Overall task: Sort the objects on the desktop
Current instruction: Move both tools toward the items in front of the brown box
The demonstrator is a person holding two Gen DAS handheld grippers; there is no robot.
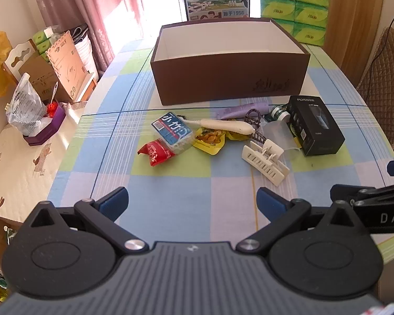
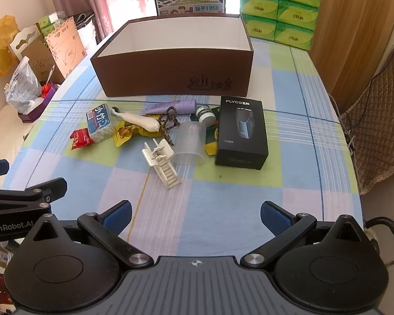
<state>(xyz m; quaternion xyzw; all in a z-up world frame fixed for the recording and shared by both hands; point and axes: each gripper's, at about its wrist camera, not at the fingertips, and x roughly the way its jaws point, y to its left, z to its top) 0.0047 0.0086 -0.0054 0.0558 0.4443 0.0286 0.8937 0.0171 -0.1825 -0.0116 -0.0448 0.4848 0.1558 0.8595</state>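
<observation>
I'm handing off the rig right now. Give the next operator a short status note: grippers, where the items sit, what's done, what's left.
Left gripper and right gripper: both open, empty, hovering over the tablecloth short of the clutter.
Brown box at the far side: nothing visible inside.
All items lie in front of it: black shaver box, clear cup, white clip, brush, purple tube, snack packets.
Done: nothing. Left: everything.
</observation>
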